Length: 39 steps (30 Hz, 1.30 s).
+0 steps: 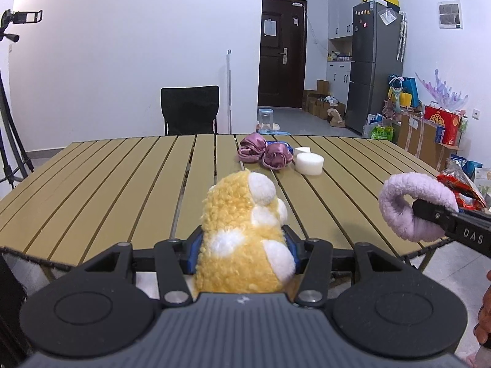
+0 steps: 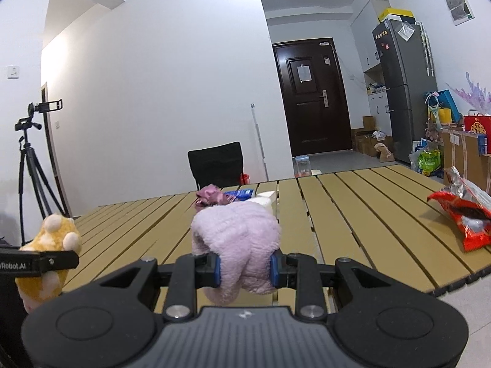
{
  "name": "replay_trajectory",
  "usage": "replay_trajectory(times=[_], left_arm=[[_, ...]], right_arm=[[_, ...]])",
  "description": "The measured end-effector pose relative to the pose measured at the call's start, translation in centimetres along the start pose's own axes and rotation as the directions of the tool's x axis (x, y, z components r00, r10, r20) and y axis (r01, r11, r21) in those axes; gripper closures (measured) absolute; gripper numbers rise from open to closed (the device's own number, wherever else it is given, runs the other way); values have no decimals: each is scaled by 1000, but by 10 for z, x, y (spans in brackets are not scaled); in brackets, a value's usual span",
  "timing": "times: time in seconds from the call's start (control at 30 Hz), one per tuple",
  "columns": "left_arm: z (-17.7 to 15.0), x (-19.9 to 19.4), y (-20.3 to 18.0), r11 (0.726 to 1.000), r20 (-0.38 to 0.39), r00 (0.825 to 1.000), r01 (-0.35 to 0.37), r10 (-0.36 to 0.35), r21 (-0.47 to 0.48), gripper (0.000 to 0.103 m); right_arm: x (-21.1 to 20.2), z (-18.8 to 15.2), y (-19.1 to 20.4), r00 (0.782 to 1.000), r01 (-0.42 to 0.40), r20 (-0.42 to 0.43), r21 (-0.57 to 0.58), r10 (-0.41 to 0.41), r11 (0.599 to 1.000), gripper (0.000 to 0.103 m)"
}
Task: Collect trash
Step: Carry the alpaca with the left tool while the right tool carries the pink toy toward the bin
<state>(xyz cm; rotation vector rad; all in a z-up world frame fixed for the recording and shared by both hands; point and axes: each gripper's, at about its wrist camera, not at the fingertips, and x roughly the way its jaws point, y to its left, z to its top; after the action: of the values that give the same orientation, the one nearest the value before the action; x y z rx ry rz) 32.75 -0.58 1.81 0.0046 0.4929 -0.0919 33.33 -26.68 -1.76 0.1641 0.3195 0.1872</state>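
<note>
The left gripper (image 1: pixel 244 250) has its fingers (image 1: pixel 194 253) clamped on a fluffy yellow plush (image 1: pixel 245 233) with white spots, holding it above the near edge of the slatted tan surface (image 1: pixel 122 178). The right gripper (image 2: pixel 245 268) has its fingers (image 2: pixel 216 268) pressed tight into a soft lilac plush (image 2: pixel 237 242), also lifted over the near edge of the surface, to the right of the yellow plush.

Beyond the yellow plush, toward the far edge of the surface, lie two bunched mauve satin cloths (image 1: pixel 264 151), touching each other. Just behind them sits a blue wrapper (image 1: pixel 280 144), partly hidden. Immediately right of the cloths stand two white round pads (image 1: pixel 309 163), one behind the other. Far to the right of the yellow plush, at the surface's right edge, lies an opened red foil snack bag (image 2: pixel 463 211), its silver lining showing.

Past the far edge of the surface stands a black chair (image 1: pixel 190 109) against the white wall.
</note>
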Motion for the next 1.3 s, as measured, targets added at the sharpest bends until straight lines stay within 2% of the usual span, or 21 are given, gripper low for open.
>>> replay_trajectory(times=[0.3, 0.67, 1.03, 1.3], left_arm=[[-26, -30, -2, 1000, -22, 1000, 14, -14, 2, 52], [-65, -53, -9, 1000, -67, 997, 23, -24, -10, 52], [-121, -61, -2, 1000, -164, 987, -7, 4, -17, 52], [-147, -59, 1, 999, -228, 973, -34, 34, 5, 52]], right_arm=[[-38, -33, 4, 999, -15, -37, 7, 16, 1000, 76], [-69, -80, 20, 989, -45, -144, -10, 43, 999, 76], [-83, -125, 35, 957, -47, -289, -65, 27, 997, 76], [-83, -156, 36, 917, -34, -399, -90, -5, 995, 76]])
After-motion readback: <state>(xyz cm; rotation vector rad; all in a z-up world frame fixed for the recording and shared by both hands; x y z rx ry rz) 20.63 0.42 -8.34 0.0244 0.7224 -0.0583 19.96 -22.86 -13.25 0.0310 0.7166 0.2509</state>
